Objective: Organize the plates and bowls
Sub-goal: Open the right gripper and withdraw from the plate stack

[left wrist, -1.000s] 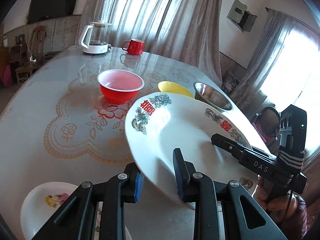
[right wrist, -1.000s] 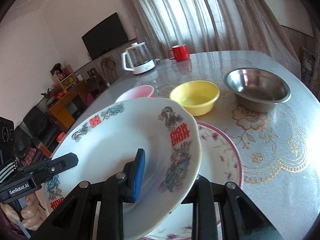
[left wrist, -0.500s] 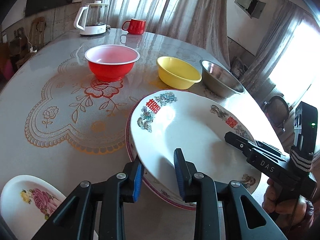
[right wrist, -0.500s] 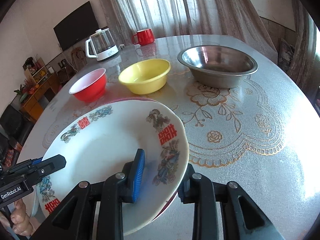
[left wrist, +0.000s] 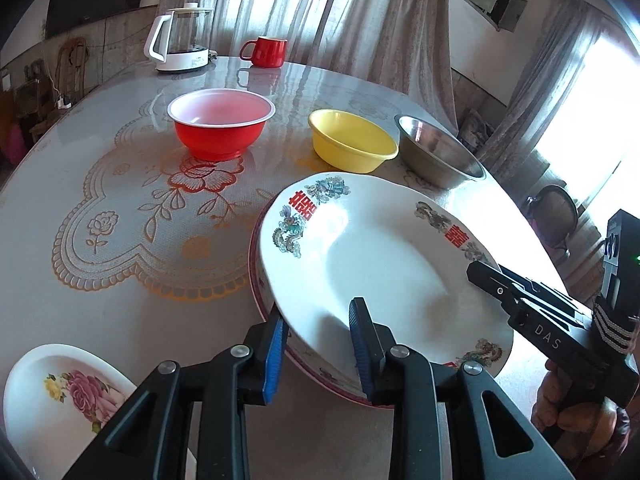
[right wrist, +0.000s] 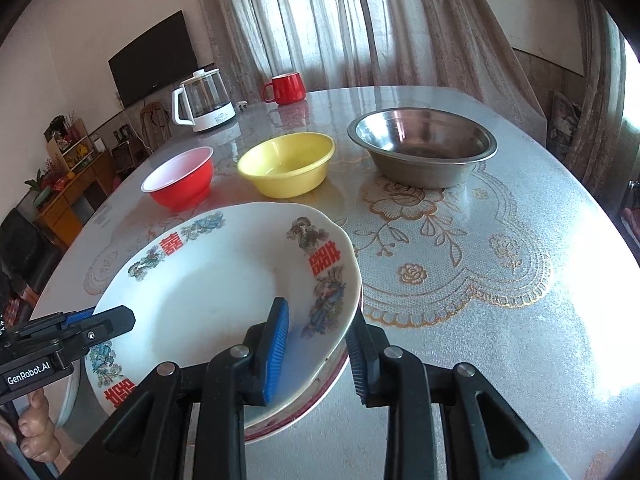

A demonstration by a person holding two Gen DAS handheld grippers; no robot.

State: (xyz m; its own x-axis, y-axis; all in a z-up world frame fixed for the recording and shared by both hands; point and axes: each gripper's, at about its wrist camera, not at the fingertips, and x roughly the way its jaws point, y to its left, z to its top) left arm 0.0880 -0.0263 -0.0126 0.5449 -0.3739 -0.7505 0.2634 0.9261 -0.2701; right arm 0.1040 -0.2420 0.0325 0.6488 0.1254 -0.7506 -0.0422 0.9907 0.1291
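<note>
**White dragon-and-phoenix plate held over the pink-rimmed plate**

The white ceramic plate with red double-happiness characters [left wrist: 384,264] sits just above a pink-rimmed plate [left wrist: 256,280] on the tabletop [left wrist: 120,208], gripped at two edges. The left gripper [left wrist: 316,344] straddles its near rim, one blue-padded finger under the edge and one on top; it looks clenched on the plate, though the pads' contact is not fully clear. The right gripper [right wrist: 316,344] bites the opposite rim the same way, its left finger [right wrist: 276,336] lying inside the plate's well. Whether the plate already rests on the one beneath cannot be told.

Beyond the plates stand three bowls in a row: a red plastic bowl with white inside [right wrist: 180,178], a yellow plastic bowl [right wrist: 290,164] and a stainless steel bowl [right wrist: 424,148], each apart from its neighbour. Nearest the left gripper lies a white plate with a pink rose [left wrist: 60,396]. At the far edge stand a glass kettle with white handle [left wrist: 180,40] and a red mug [left wrist: 266,52].
</note>
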